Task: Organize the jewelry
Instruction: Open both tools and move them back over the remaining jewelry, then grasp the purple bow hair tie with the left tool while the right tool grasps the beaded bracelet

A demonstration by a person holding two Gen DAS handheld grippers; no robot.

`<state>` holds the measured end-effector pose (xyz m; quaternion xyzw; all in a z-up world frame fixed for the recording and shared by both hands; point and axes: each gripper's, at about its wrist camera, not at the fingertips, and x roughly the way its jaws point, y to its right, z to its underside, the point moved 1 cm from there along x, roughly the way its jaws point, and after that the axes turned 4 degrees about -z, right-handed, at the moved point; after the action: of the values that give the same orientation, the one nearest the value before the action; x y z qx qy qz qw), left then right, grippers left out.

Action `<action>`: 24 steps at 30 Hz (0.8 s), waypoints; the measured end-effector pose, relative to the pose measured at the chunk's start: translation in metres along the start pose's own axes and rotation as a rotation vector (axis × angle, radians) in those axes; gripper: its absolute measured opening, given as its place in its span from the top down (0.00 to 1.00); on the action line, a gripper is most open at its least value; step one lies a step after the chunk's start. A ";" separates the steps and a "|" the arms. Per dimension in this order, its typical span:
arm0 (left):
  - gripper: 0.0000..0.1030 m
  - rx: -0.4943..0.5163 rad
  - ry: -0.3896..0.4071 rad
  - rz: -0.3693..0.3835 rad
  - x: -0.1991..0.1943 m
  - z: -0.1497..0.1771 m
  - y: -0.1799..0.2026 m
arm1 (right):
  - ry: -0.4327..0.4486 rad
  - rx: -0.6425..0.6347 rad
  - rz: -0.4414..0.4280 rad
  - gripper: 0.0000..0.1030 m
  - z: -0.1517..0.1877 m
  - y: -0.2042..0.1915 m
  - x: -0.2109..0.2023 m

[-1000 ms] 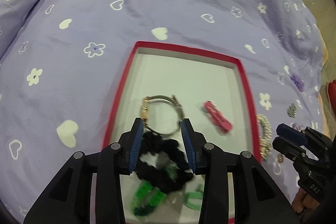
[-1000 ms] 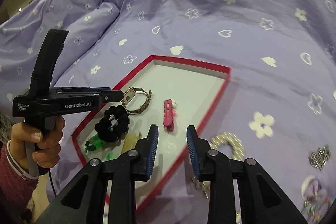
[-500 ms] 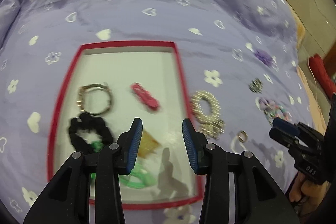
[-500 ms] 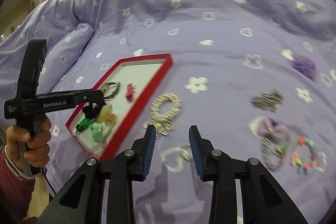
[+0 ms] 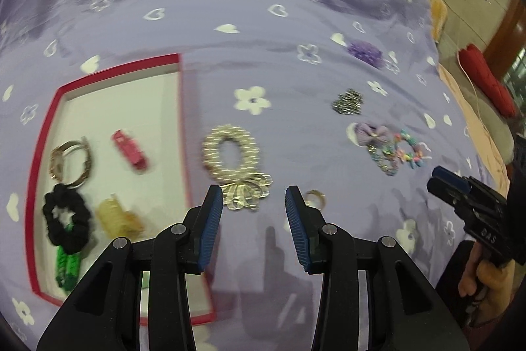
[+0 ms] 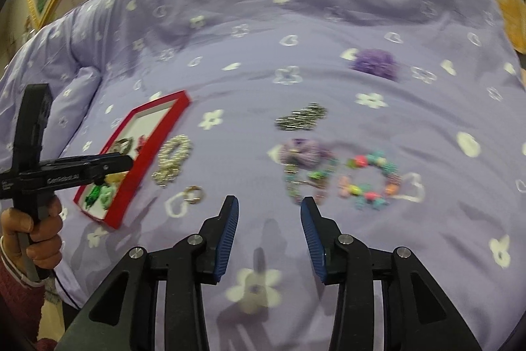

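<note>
The left gripper (image 5: 252, 198) has its fingers spread on nothing above the silver beaded bracelet with a bow charm (image 5: 234, 162). The right gripper (image 6: 266, 209) is opening, empty, near the multicoloured bead bracelet (image 6: 370, 180). Loose pieces lie on the soft lilac bedspread (image 6: 296, 22) (it gives), so a pinch may snag cloth or bump the small gold ring (image 5: 315, 199). The red-rimmed white tray (image 5: 179, 94) sits just beside them.

A red-rimmed tray (image 5: 180, 107) lies on the bed, holding a watch (image 5: 70, 162), pink clip (image 5: 130, 149), black scrunchie (image 5: 67, 221), yellow claw clip (image 5: 119, 217) and green clips (image 5: 67, 265). Just beside it on the purple cover lie a pearl bracelet (image 5: 230, 158), small ring (image 5: 315, 198), silver heart piece (image 5: 347, 102), lilac bow (image 5: 371, 134), coloured bead bracelets (image 6: 370, 181) and purple scrunchie (image 6: 374, 61).
</note>
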<state>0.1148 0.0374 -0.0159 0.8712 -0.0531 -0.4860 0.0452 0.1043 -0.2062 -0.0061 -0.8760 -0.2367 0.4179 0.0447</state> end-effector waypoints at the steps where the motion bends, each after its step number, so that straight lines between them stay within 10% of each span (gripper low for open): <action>1: 0.63 0.009 0.000 0.003 0.000 -0.001 0.005 | 0.003 0.010 0.010 0.60 0.001 0.006 -0.002; 24: 0.63 0.223 -0.041 0.152 0.069 -0.046 0.125 | -0.060 0.106 0.133 0.60 -0.017 0.089 0.017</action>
<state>0.1841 -0.0949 -0.0330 0.8542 -0.1735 -0.4898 -0.0162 0.1595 -0.2751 -0.0322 -0.8732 -0.1568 0.4581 0.0563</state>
